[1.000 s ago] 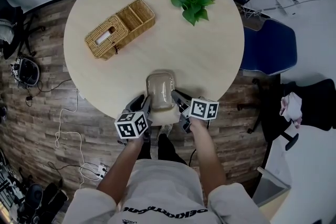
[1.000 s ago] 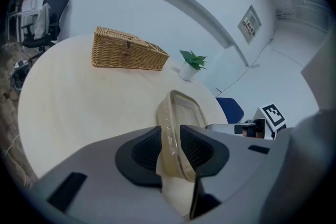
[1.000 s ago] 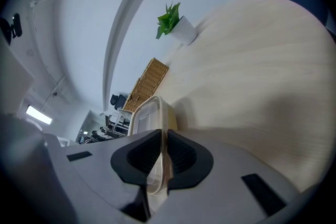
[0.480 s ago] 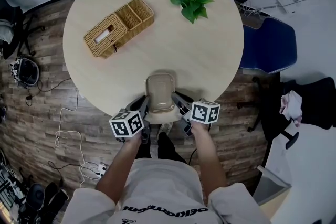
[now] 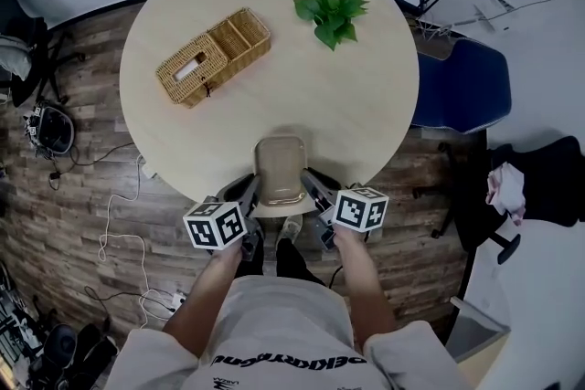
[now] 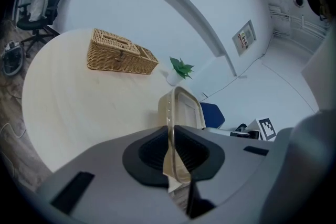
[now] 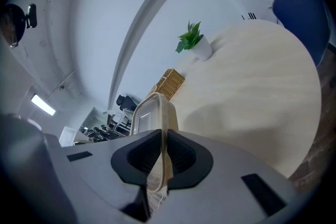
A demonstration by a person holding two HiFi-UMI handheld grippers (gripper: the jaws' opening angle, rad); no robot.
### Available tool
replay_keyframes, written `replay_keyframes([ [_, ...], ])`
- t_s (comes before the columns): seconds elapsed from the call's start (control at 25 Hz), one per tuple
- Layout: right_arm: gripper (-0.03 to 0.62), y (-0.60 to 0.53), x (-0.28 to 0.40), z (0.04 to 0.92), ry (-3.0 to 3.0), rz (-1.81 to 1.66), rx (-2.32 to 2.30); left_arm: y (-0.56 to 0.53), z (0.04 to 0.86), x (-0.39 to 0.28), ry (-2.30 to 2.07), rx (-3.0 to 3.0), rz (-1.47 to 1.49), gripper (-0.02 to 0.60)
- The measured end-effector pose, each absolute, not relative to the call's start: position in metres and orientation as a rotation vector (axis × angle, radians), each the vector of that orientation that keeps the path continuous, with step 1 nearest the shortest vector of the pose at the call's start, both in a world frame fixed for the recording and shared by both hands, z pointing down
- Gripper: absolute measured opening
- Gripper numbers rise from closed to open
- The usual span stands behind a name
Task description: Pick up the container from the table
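The beige lidded plastic container [image 5: 280, 169] hangs over the near edge of the round table [image 5: 274, 41], lifted between both grippers. My left gripper [image 5: 253, 188] pinches its left rim, and its jaws are still closing on that rim. In the left gripper view the container's thin rim [image 6: 185, 107] runs straight between the dark pads of the left gripper [image 6: 172, 152]. My right gripper [image 5: 309, 184] is shut on the right rim. The right gripper view shows the container [image 7: 152, 113] standing edge-on in the right gripper [image 7: 160, 157].
A wicker basket [image 5: 213, 56] with a tissue box sits at the table's far left. A small green plant [image 5: 331, 9] stands at the far right. A blue chair [image 5: 462, 87] is right of the table. Cables [image 5: 114, 233] lie on the wooden floor at left.
The left jaws closed onto the container's left rim. Both grippers then rose with the container, lifting it off the table.
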State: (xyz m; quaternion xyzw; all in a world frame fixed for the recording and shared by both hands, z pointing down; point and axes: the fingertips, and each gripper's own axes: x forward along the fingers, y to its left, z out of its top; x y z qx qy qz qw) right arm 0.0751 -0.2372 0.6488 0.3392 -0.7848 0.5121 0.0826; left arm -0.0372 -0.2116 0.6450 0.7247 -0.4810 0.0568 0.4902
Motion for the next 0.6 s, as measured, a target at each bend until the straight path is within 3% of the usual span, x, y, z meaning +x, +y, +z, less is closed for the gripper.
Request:
replay_keyframes([
  [0.6,0.064,-0.216,0.076,0.561,-2.451,1.348,1.11,-0.192,0.564,-0.039,-1.24,1.888,0.08,0.048],
])
